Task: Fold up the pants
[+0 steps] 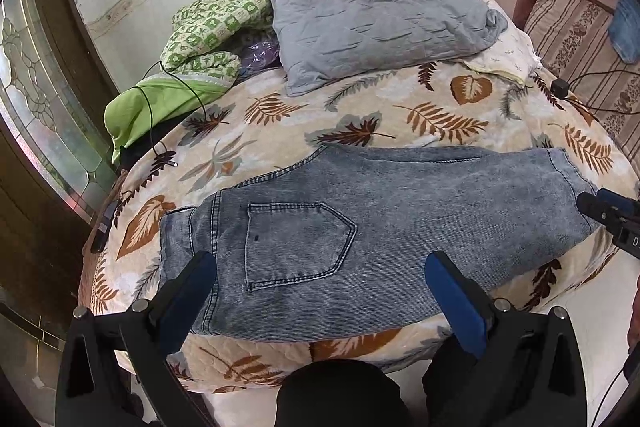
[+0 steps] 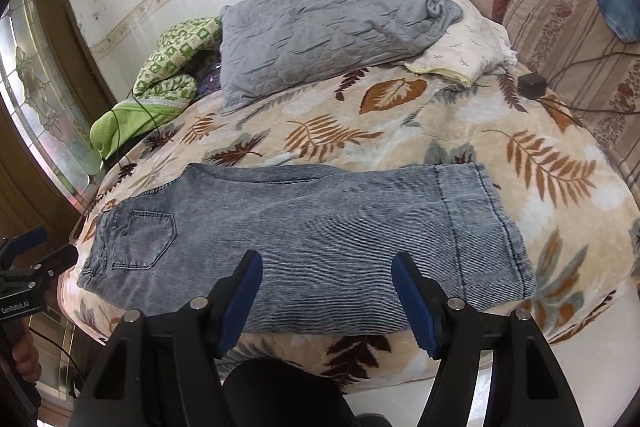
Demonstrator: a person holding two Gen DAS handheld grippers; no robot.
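Pants (image 1: 400, 227): faded ribbed denim, matt. Blanket (image 1: 400, 115): fuzzy fleece, leaf print. Pillow (image 1: 380, 23): wrinkled quilted cloth.

The gray pillow (image 1: 372, 23) hides part of the green quilt (image 1: 208, 31).

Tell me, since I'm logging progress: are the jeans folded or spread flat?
Folded once lengthwise: the jeans lie flat on the bed, showing one back pocket and one leg width.

- My left gripper (image 1: 320, 291): black frame, blue pads, silver screws.
- My right gripper (image 2: 327, 291): same black frame, blue pads (image 2: 416, 307).
- White "GenRobot.AI" lettering; thin black cable.
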